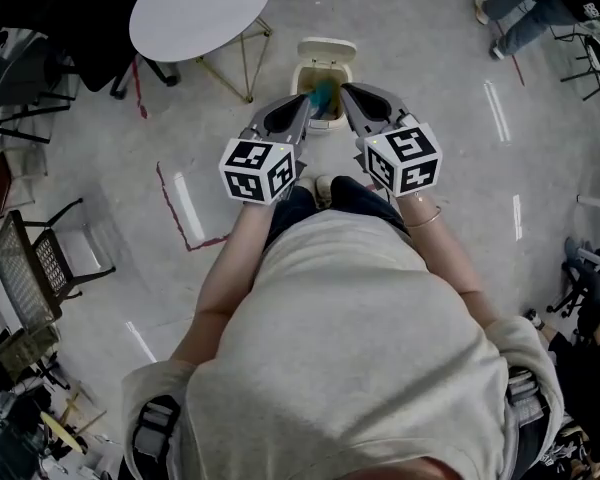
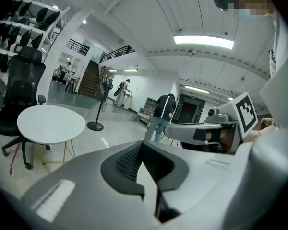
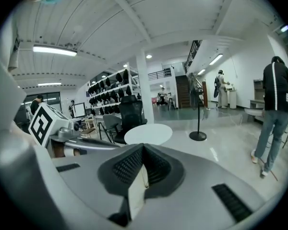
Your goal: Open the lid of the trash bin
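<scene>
A small cream trash bin (image 1: 306, 72) stands on the floor straight ahead in the head view. Its lid (image 1: 326, 49) is tipped up at the far side, and something teal (image 1: 323, 95) shows in the opening. My left gripper (image 1: 302, 104) and right gripper (image 1: 347, 95) hover side by side just above the bin's near edge, pointing forward. Both are shut and hold nothing. In the left gripper view the left gripper (image 2: 140, 145) has its jaws pressed together; the right gripper (image 3: 143, 147) looks the same in its own view. The bin is hidden in both gripper views.
A round white table (image 1: 200, 8) on thin legs stands to the left behind the bin. Black chairs (image 1: 40, 258) crowd the left side. Red tape (image 1: 175, 213) marks the floor. A person (image 1: 520, 8) stands far right. My shoes (image 1: 315, 186) are close to the bin.
</scene>
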`<state>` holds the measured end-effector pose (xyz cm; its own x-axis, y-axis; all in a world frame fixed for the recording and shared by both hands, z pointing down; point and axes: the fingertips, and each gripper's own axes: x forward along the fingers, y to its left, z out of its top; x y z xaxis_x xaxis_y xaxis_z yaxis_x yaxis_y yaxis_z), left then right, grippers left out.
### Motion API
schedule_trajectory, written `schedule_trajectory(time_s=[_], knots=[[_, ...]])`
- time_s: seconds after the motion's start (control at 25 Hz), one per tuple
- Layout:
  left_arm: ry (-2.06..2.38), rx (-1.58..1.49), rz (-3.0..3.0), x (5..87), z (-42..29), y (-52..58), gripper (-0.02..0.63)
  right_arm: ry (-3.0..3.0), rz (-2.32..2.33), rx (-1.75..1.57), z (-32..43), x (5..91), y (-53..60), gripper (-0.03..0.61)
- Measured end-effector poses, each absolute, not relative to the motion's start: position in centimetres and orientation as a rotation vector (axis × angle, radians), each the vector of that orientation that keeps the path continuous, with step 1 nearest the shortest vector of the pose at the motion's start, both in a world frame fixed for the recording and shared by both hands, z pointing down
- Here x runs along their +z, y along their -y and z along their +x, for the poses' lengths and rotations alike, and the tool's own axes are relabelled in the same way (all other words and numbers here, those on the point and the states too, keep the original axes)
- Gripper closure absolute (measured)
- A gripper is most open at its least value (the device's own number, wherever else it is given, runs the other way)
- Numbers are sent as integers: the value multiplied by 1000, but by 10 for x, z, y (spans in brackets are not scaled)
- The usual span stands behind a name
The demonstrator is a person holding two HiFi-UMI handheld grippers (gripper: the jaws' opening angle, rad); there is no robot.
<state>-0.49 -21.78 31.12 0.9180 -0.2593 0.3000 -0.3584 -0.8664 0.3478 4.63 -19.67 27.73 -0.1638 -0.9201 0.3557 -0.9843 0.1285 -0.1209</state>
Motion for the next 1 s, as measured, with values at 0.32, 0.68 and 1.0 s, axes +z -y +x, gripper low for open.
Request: schedule_trajectory(time_s=[0.32, 0.68, 1.0], knots=[[457, 416, 2731, 314, 4, 207, 604, 2200, 1849, 494, 42, 288, 188, 571], [431, 448, 2720, 321, 8, 196, 604, 2224, 1824, 543, 39, 295, 185, 571], [433, 461, 2692, 329, 5, 196, 604, 2217, 1837, 576, 42, 302, 181, 571]])
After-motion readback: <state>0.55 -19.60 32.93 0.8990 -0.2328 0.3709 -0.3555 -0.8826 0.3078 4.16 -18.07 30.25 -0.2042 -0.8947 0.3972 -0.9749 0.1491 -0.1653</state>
